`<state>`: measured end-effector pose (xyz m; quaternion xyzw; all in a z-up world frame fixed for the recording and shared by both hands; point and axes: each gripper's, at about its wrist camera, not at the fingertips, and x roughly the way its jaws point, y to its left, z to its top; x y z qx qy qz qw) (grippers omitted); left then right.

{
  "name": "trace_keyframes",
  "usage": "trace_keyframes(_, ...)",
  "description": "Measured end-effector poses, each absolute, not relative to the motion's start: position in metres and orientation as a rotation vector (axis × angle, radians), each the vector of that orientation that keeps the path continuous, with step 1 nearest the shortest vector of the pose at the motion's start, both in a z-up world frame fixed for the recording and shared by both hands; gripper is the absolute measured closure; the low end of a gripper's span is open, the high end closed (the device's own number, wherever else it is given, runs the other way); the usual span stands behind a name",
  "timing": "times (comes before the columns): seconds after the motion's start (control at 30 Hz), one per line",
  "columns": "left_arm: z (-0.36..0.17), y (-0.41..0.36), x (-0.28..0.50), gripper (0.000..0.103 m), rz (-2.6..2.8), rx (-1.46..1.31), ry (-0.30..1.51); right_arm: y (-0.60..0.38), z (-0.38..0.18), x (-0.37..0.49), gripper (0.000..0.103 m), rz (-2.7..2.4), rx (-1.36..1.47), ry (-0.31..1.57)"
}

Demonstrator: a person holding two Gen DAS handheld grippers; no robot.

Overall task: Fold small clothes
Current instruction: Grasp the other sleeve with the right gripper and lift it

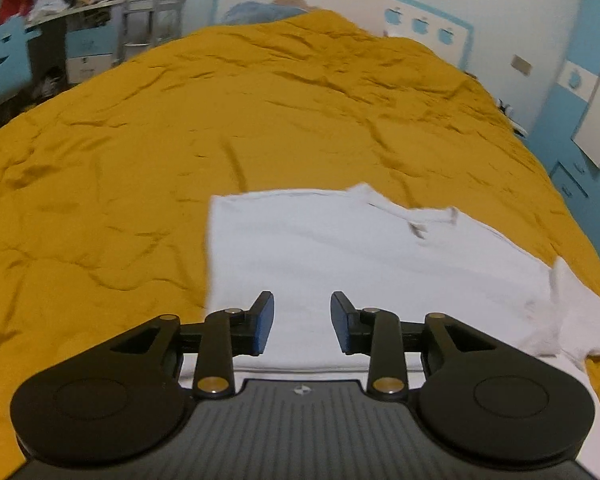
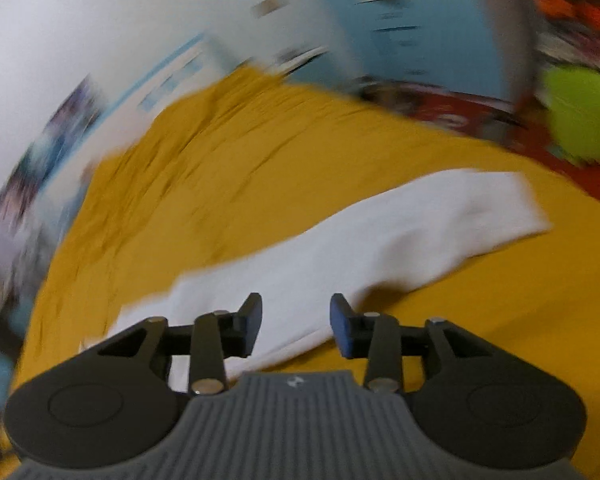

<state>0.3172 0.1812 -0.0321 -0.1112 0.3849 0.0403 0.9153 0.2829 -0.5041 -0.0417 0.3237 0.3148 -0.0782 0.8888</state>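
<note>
A bed covered by a wrinkled mustard-yellow cotton bedspread [image 1: 140, 168] fills most of both views. On it, in the lower centre and lower right of the left wrist view, a small white knitted-cotton T-shirt [image 1: 340, 256] is laid flat; its left side appears already folded to a straight edge, its neckline lies towards the right of centre, and one short sleeve remains spread at the right edge. In the right wrist view, which is heavily blurred, the same garment is seen as a white band running from lower left to right of centre.

The garment is judged light, soft and limp, with no stiffness and little slip against the bedspread. It would be expected to sag and crease when lifted, so hold is best taken by pinching a hem, a sleeve edge or a shoulder seam, both layers together.

The left gripper [image 1: 302, 322] is seen partly parted above the shirt, nothing between its blue pads. The right gripper [image 2: 296, 326] is likewise partly parted and empty, over the garment's edge.
</note>
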Motion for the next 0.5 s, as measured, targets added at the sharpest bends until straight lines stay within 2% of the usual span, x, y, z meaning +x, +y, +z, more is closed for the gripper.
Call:
trace_keyframes(0.1, -0.038, 0.157, 0.324, 0.063, 0.051, -0.207, 0.813, -0.592, -0.065, 0.257, 0.067, -0.299, 0.917, 0.588)
trace_keyframes(0.2, -0.046, 0.135, 0.332, 0.063, 0.041, -0.189, 0.844, -0.636, -0.088, 0.249, 0.067, -0.348, 1.051, 0.574)
trace_keyframes(0.4, -0.059, 0.111, 0.338, 0.063, 0.063, -0.17, 0.89, -0.673, -0.115, 0.262, 0.067, -0.404, 1.099, 0.591)
trace_keyframes(0.5, -0.062, 0.108, 0.337, 0.063, 0.081, -0.166, 0.904, -0.683, -0.132, 0.28, 0.071, -0.389, 1.132, 0.613)
